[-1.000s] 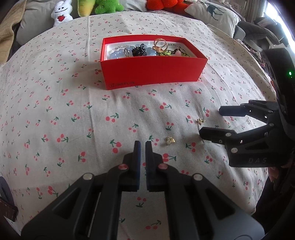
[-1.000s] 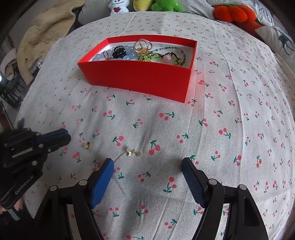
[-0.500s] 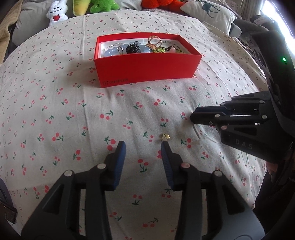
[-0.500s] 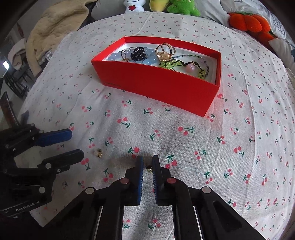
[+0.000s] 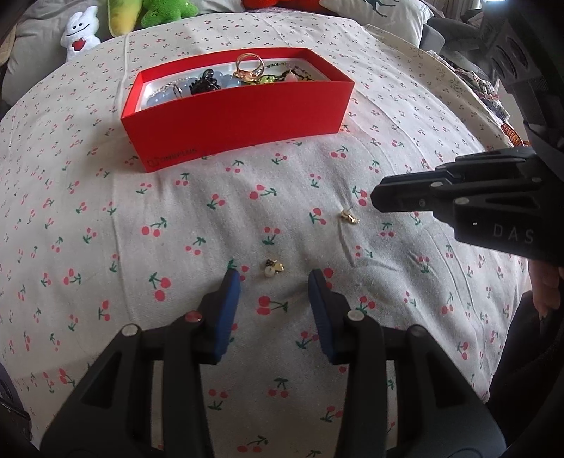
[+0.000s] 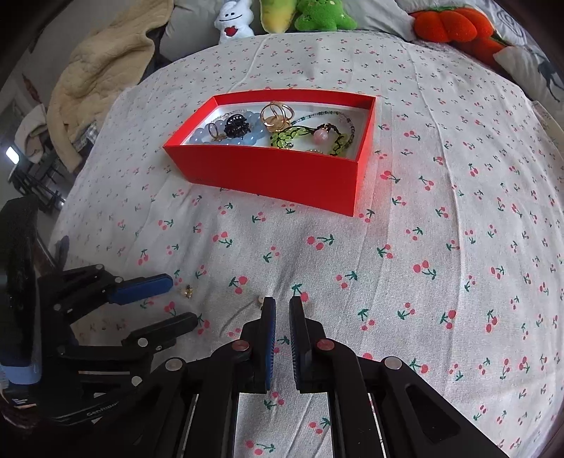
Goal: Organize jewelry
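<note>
Soft white bedsheet (image 5: 105,218) printed with small red cherries covers the whole surface, puckered into shallow creases near the tools. Far across it sits a rectangular red cardboard box (image 5: 239,112) with smooth matte walls and a white lining. Inside lie pale blue round beads (image 6: 225,135), a glossy black claw clip (image 6: 237,125), looped gold rings (image 6: 276,113), a green beaded strand (image 6: 292,135) and a pink bead (image 6: 321,135). Plush toys, one white (image 6: 232,21) and one green (image 6: 322,16), line the far edge, with a quilted beige blanket (image 6: 102,74) bunched at far left.

Two tiny gold earrings lie loose on the sheet, near the tools and well short of the box. The first earring (image 5: 274,266), gold with a small pearl-like bead, lies just beyond the left gripper (image 5: 273,282), whose ribbed blue pads (image 5: 227,310) are spread wide apart, holding nothing. The second earring (image 5: 349,216) lies farther right, just beside the tip of the right gripper (image 6: 281,303). In the right wrist view that tool's fingers are drawn nearly together with a narrow gap between them; a small pale bead (image 6: 261,299) peeks out at the left fingertip, and whether it is pinched cannot be told.
</note>
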`<action>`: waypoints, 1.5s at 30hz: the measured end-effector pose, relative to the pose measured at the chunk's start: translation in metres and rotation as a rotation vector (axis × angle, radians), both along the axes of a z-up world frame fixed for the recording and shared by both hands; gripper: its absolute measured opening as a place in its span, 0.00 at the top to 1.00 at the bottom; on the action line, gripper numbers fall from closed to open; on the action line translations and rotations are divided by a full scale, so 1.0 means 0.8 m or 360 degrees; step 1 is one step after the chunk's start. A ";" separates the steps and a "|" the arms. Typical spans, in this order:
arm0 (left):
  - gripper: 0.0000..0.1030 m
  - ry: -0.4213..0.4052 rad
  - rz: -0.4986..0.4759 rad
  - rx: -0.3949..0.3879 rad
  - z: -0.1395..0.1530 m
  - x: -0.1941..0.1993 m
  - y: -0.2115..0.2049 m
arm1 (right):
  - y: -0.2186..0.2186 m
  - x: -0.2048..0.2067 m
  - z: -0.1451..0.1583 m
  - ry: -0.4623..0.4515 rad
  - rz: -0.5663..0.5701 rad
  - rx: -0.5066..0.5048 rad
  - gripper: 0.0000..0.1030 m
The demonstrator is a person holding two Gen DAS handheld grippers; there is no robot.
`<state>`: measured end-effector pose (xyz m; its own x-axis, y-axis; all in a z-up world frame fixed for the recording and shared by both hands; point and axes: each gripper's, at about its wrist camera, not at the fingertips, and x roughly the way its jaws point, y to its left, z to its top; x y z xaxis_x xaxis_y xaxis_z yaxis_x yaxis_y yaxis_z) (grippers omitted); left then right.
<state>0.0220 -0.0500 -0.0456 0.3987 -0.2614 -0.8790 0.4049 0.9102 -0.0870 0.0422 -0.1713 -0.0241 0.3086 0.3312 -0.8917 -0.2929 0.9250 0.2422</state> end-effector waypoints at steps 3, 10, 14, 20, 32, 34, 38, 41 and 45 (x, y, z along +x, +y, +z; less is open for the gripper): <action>0.68 -0.0008 -0.0010 0.0008 -0.001 0.002 -0.004 | -0.005 -0.001 -0.001 0.0005 -0.0009 -0.0005 0.92; 0.89 -0.0034 -0.0023 0.0027 -0.001 0.000 -0.009 | -0.008 -0.003 0.000 -0.0033 0.0004 -0.0048 0.86; 0.90 -0.0048 -0.0017 0.0024 0.002 -0.003 -0.004 | -0.003 -0.011 -0.002 -0.0082 0.0102 -0.0107 0.84; 0.90 -0.0064 0.0005 0.0013 0.006 -0.001 0.010 | 0.011 -0.023 -0.015 -0.0140 0.0295 -0.0148 0.57; 0.90 0.0019 0.0016 -0.0038 0.005 0.006 0.018 | 0.032 -0.021 -0.025 -0.0210 0.0367 -0.0163 0.34; 0.90 0.0029 0.0021 -0.0046 0.005 0.006 0.019 | 0.035 -0.019 -0.027 -0.0222 0.0356 -0.0175 0.35; 0.90 0.0035 0.0020 -0.0051 0.005 0.006 0.019 | 0.040 -0.017 -0.026 -0.0228 0.0361 -0.0183 0.53; 0.90 0.0034 0.0016 -0.0049 0.006 0.005 0.018 | 0.045 -0.017 -0.026 -0.0212 0.0388 -0.0162 0.65; 0.90 0.0033 0.0022 -0.0053 0.007 0.002 0.019 | 0.047 -0.016 -0.025 -0.0189 0.0398 -0.0137 0.83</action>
